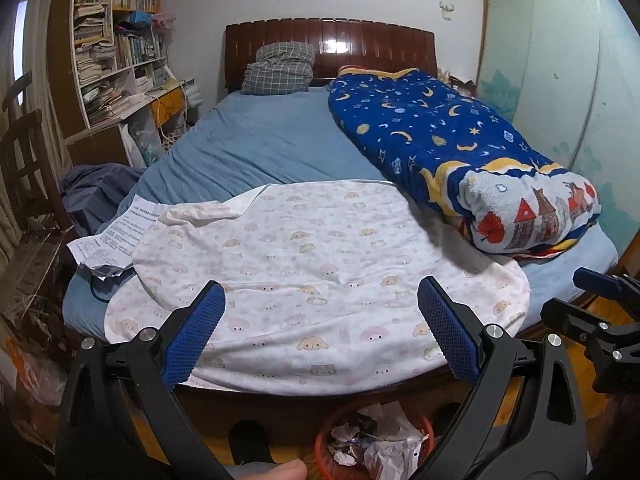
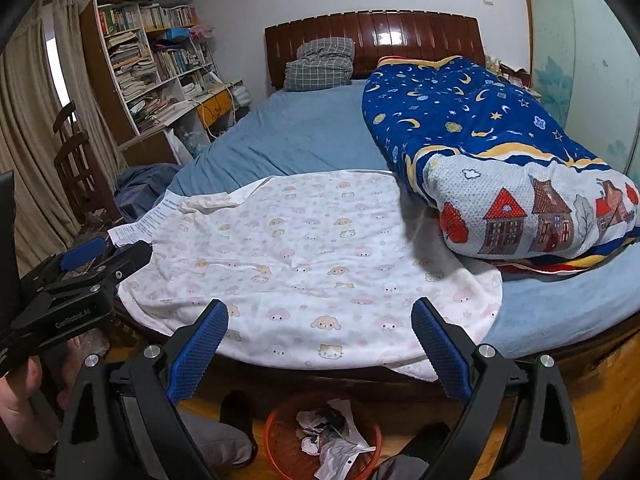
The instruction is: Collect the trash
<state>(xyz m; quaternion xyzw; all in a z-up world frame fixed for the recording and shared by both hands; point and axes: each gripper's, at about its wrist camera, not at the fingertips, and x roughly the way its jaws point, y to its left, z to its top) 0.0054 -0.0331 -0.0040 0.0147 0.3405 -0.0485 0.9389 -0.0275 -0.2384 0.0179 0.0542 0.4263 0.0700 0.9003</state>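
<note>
A: The room is dim and cool-toned; an overhead light glares off the glossy headboard (image 1: 330, 46), and weak daylight shows at the window (image 1: 19, 52) on the left.

B: Soft shadow falls beside the folded quilt (image 1: 460, 148). Fisheye bending curves the edges, corners vignette black, and fine detail looks slightly soft.

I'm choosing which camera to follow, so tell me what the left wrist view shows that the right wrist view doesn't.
Only the left wrist view shows the right gripper from the side and the whole printed paper at the bed's left edge. Only the right wrist view shows the left gripper from the side, covering part of that paper. Both share the orange trash basket holding crumpled paper on the floor, the white cartoon blanket and the blue star quilt.
</note>
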